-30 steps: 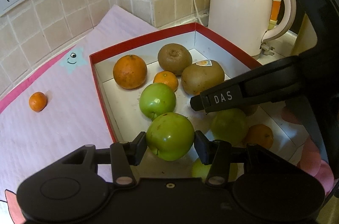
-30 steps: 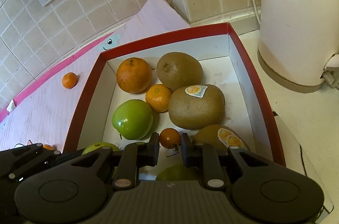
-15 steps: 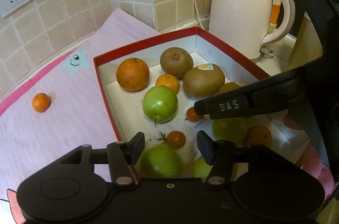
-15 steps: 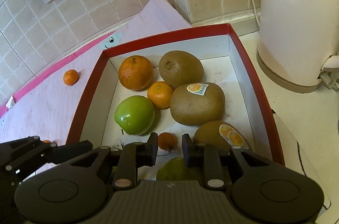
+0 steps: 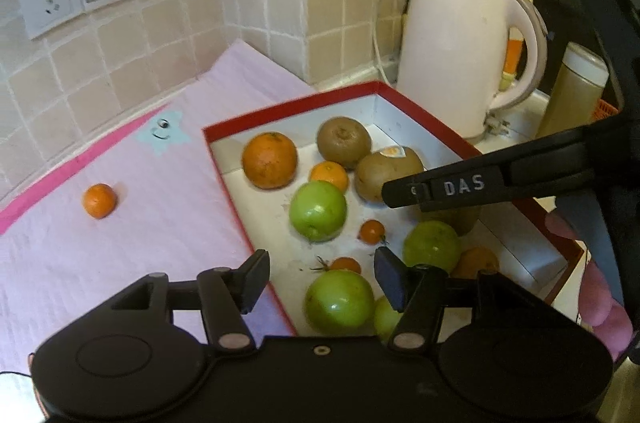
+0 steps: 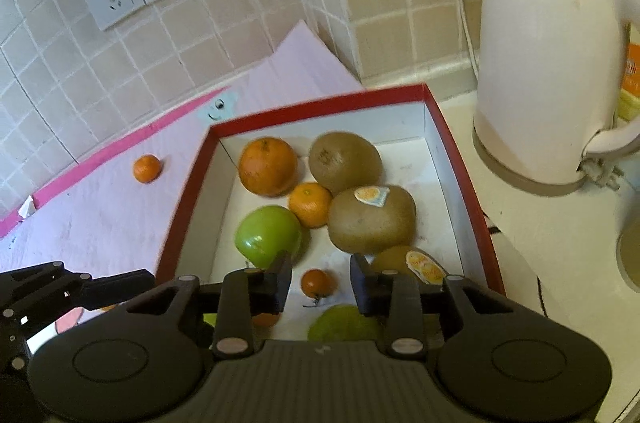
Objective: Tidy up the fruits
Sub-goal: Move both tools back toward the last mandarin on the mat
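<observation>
Orange against pink, one small mandarin (image 5: 99, 200) lay alone on the mat (image 5: 120, 243), well left of the red box (image 5: 224, 175) holding the other fruit. The left gripper (image 5: 320, 277), fingers spread and empty, was the nearer; the right gripper (image 6: 320, 277) hovered over the box, also spread and empty.

Your box (image 5: 224, 175) sits on the mat (image 5: 120, 243); kettle (image 5: 460, 63) behind it, one mandarin (image 5: 99, 200) left of it.
</observation>
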Demonstrator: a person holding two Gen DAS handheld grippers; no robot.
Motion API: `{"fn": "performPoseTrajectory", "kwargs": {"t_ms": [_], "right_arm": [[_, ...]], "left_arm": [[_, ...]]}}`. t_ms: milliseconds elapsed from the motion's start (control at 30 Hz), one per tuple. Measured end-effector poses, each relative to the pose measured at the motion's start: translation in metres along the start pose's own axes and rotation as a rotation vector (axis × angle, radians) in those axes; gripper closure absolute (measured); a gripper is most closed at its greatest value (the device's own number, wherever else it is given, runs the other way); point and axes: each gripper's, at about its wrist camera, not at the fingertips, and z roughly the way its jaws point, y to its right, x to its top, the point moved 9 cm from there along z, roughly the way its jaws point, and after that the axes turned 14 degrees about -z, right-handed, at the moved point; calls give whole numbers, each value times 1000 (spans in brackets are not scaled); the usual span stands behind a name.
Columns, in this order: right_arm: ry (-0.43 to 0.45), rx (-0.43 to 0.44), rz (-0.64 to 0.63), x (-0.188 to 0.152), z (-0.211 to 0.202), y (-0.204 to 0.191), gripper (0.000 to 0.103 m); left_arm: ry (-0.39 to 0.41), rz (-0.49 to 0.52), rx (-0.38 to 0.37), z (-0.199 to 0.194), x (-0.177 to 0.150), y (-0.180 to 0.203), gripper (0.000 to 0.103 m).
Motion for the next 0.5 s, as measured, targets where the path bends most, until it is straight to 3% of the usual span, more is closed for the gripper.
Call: {"fn": "performPoseTrajectory", "kwargs": {"t_ms": [300, 500], "right_arm": [[57, -14, -51, 21, -22, -34, 51], [86, -16, -81, 37, -27, -63, 24]], "left_arm": [[62, -50, 17, -31, 12, -35, 32], [104, -124, 83, -55, 17, -94, 32]]}}
